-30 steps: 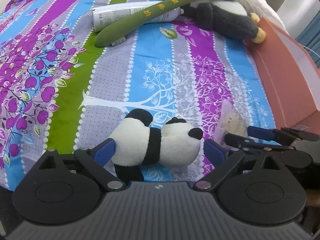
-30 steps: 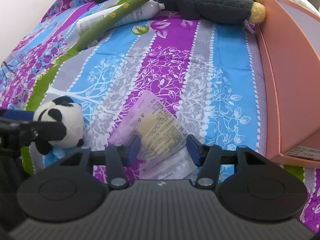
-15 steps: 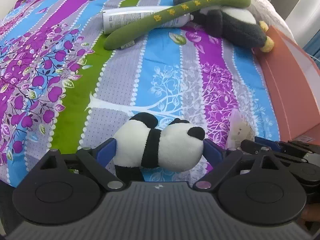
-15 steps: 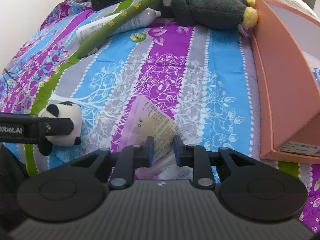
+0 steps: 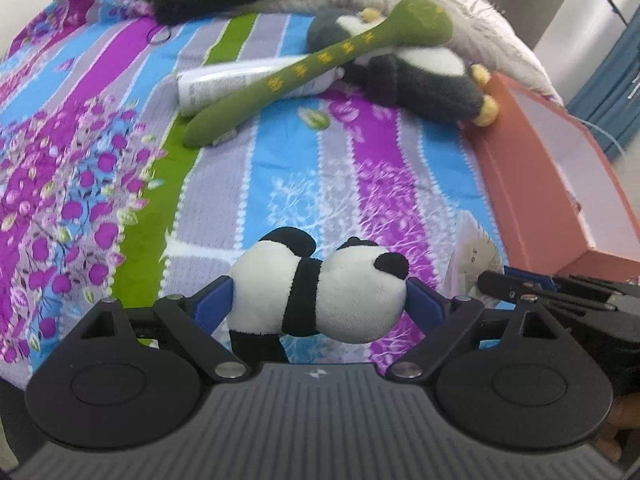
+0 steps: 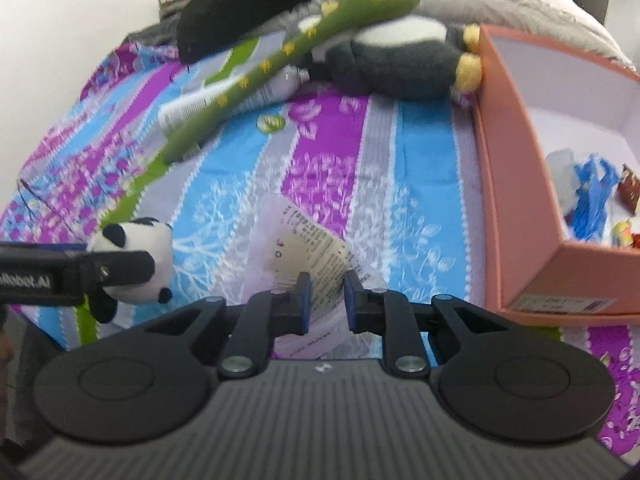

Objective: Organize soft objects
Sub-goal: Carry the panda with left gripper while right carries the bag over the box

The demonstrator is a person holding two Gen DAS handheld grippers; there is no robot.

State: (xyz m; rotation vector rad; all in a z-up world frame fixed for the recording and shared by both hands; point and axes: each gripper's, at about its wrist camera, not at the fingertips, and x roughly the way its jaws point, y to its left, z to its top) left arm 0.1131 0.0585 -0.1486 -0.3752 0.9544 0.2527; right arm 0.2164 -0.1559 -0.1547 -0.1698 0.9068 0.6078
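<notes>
Both hands are loaded, and what matters now is where the box lies. The orange box stands open on the bed, off to the right of both grippers, its long side running away up the bed. The right gripper is the nearer one, just beside the box's near corner. The left gripper is farther off, on the other side of the right gripper, so my guess is the right hand's load goes in first.

The left gripper is clamped on the small panda plush, which lies crosswise between the blue pads – head to the right, rump to the left.

The right gripper's jaws have just been closing and now stand narrow, pinching the near edge of a clear plastic packet, whose length runs forward from the jaws.

As for writing – the packet carries small dark print too fine to read. The green plush stick has yellow characters along it, blurred here. The left gripper's arm shows reversed lettering that looks like "Robot.AI". A label on the box's near end is illegible.
</notes>
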